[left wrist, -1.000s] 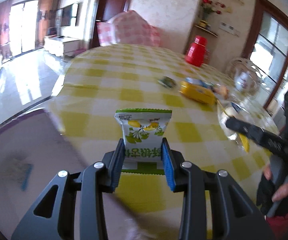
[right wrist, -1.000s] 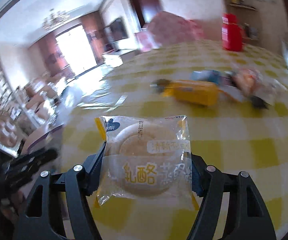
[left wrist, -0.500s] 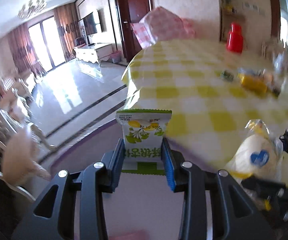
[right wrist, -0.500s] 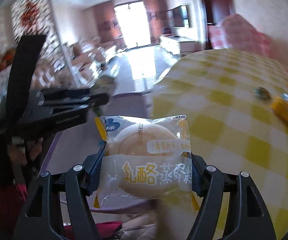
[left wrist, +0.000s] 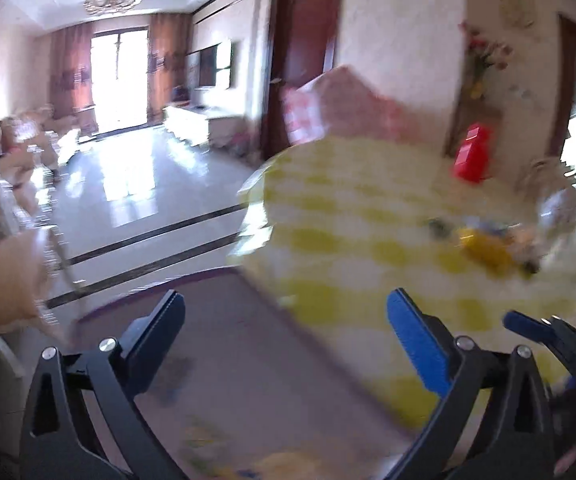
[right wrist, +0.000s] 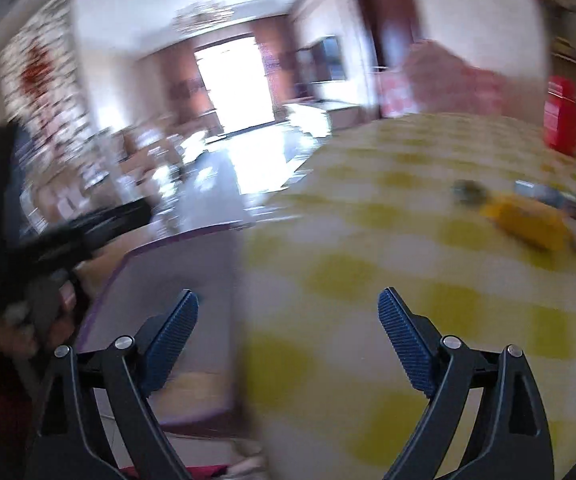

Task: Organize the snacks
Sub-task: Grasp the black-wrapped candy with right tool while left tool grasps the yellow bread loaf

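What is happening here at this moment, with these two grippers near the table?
A person is sorting snacks with two grippers. The left hand-held gripper and the right hand-held gripper have both just been opening, and nothing is between their fingers now. They hang at the edge of the yellow checked table. A yellow snack pack and other blurred snacks lie further back, near a red container.
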Demonstrator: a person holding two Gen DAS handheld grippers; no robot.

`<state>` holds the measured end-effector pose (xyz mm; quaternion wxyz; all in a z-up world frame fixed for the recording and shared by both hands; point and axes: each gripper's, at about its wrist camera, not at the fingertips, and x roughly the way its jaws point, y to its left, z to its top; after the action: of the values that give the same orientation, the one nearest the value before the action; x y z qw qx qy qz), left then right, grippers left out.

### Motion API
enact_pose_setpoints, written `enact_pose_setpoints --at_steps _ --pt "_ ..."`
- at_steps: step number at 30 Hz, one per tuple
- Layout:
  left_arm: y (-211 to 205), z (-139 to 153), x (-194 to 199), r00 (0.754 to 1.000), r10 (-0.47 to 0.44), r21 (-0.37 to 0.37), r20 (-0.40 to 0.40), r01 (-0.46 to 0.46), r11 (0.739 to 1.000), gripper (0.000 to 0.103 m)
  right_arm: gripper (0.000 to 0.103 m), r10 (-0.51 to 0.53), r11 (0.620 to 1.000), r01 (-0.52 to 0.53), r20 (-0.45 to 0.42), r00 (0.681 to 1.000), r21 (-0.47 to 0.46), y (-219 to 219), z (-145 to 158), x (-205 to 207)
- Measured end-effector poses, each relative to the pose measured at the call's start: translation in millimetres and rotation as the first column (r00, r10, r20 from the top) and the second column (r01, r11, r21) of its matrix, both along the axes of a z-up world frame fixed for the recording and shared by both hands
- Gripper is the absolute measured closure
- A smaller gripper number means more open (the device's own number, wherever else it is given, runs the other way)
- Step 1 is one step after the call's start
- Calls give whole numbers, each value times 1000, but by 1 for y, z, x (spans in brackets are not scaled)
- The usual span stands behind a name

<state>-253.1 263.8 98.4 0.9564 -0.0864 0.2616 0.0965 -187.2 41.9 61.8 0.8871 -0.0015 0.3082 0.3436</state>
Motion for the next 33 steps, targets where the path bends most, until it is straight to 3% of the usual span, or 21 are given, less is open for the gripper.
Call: enact_pose_setpoints --at_steps 3,8,13,17,18,21,24,26,28,29,31,33 --pt "-38 -6 15 996 -88 -42 1 88 995 2 14 -174 985 174 -3 985 -9 -55 4 20" --pt "-115 -29 64 947 -309 -208 -87 286 935 2 14 -432 900 435 -91 897 21 -170 -5 60" --pt "-189 -48 126 928 -341 -218 -153 305 927 2 14 -606 782 623 -191 772 36 -275 -23 100" --pt "-232 -62 185 928 -283 -213 -243 233 949 2 14 -649 746 666 -232 724 -6 -311 -39 132" --pt "-238 -64 201 937 -242 -202 -251 194 960 2 14 -647 750 661 -231 727 -19 -312 -40 143" --pt "-246 -65 235 949 -174 -196 -264 124 973 2 14 -580 805 592 -251 775 -35 -301 -48 164" --pt "-251 -70 256 953 -141 -197 -269 89 976 2 16 -523 852 509 -217 824 -120 -269 -50 187" --pt "-243 -78 258 963 -124 -230 -239 68 971 2 23 -491 870 469 -190 850 -152 -257 -49 201" --pt "-229 -89 265 952 -138 -309 -273 49 950 2 26 -464 883 435 -184 866 -178 -247 -51 216" --pt "-224 -86 264 958 -139 -332 -250 50 942 2 27 -456 887 425 -187 870 -182 -244 -52 223" --pt "-216 -80 256 974 -77 -327 -212 4 945 2 33 -435 896 403 -195 879 -185 -237 -53 237" --pt "-215 -81 257 972 -88 -347 -217 7 938 2 37 -425 899 385 -205 881 -211 -230 -57 250"
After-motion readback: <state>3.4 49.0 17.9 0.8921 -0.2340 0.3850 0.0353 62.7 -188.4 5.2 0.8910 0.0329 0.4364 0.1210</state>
